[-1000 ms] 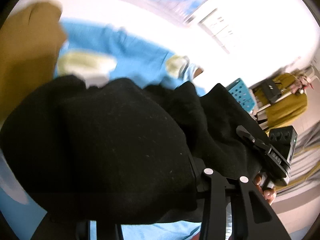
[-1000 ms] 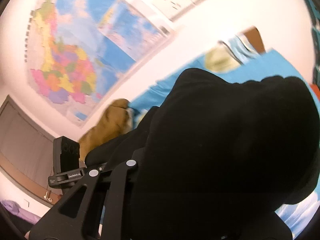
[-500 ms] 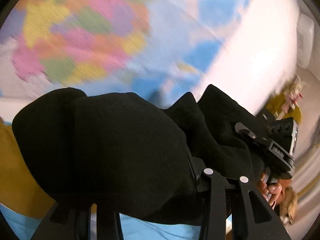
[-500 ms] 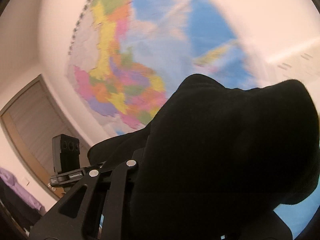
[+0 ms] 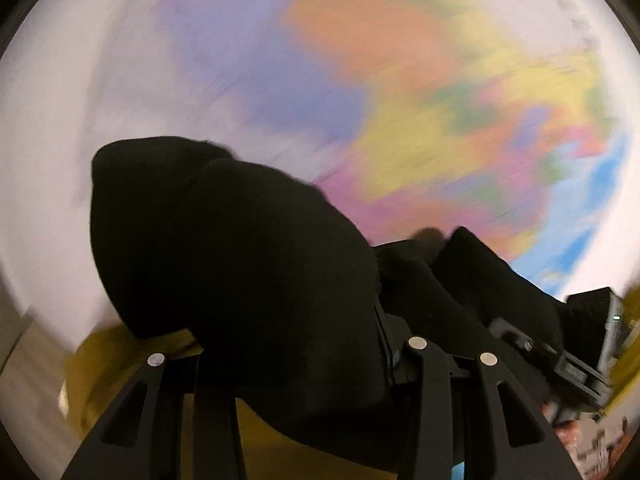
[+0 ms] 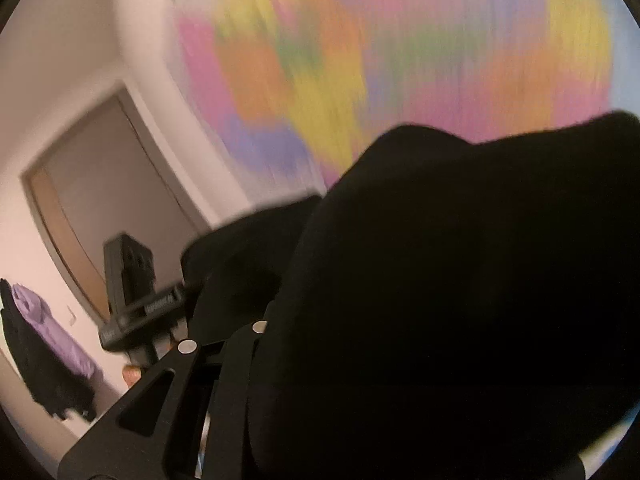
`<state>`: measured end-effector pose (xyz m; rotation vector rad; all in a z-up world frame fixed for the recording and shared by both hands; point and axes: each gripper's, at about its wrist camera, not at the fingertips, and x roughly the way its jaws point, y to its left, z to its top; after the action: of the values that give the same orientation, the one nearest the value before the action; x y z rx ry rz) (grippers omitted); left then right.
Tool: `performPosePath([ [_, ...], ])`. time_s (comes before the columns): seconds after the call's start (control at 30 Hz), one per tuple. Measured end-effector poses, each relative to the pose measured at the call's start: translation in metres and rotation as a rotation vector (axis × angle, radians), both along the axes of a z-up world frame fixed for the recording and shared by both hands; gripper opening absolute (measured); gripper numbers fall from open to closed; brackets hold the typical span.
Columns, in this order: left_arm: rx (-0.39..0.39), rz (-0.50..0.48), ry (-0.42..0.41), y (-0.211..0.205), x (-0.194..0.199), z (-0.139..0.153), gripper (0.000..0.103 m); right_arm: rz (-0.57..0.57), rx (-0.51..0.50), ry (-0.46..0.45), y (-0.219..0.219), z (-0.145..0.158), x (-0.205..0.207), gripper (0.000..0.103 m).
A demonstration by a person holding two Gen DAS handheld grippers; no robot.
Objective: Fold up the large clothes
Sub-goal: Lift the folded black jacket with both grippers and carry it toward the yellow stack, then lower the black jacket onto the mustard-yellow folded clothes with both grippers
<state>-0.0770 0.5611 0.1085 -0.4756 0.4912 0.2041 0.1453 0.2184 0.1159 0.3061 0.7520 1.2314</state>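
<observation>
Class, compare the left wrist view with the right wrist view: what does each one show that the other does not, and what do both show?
Only the left wrist view: mustard-yellow fabric low at the left, and the right gripper at the right edge.

Only the right wrist view: a brown door, a purple garment hanging beside dark clothing, and the left gripper.

Both: the black garment bunched over the fingers, and the blurred, colourful wall map behind.

Bunched black garment blocks both claws' forward view; only the blurred wall map lies beyond.
</observation>
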Motion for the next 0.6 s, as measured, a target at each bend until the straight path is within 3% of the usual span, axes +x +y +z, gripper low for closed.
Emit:
performPosePath([
  [0.1,-0.110,0.040,0.128,0.032,-0.008,-0.080,0.040,0.074,-0.121,0.130,0.028,-0.072,-0.006,0.018],
  [0.17,-0.194,0.026,0.108,0.043,-0.022,-0.108,0.041,0.103,-0.134,0.177,0.026,-0.097,-0.013,0.026],
  [0.27,-0.196,0.020,0.053,0.042,-0.037,-0.107,0.044,0.121,-0.115,0.187,0.008,-0.092,-0.018,0.039],
  [0.33,-0.181,0.020,0.065,0.040,-0.040,-0.105,0.046,0.111,-0.102,0.176,-0.013,-0.085,-0.020,0.042],
  [0.4,-0.176,0.014,0.075,0.039,-0.041,-0.105,0.048,0.083,-0.103,0.186,-0.032,-0.084,-0.019,0.055],
  [0.43,-0.168,0.009,0.081,0.039,-0.042,-0.104,0.049,0.048,-0.089,0.196,-0.046,-0.085,-0.017,0.056],
  [0.5,-0.158,0.012,0.085,0.034,-0.045,-0.103,0.051,0.029,-0.027,0.268,-0.065,-0.090,-0.012,0.053],
  [0.53,-0.152,0.017,0.090,0.033,-0.044,-0.103,0.052,0.028,-0.003,0.294,-0.069,-0.092,-0.009,0.048],
  [0.57,-0.149,0.022,0.095,0.032,-0.043,-0.102,0.053,0.030,0.008,0.297,-0.065,-0.091,-0.005,0.033],
  [0.6,-0.144,0.032,0.100,0.031,-0.044,-0.101,0.053,0.025,0.004,0.279,-0.066,-0.088,-0.009,0.030],
])
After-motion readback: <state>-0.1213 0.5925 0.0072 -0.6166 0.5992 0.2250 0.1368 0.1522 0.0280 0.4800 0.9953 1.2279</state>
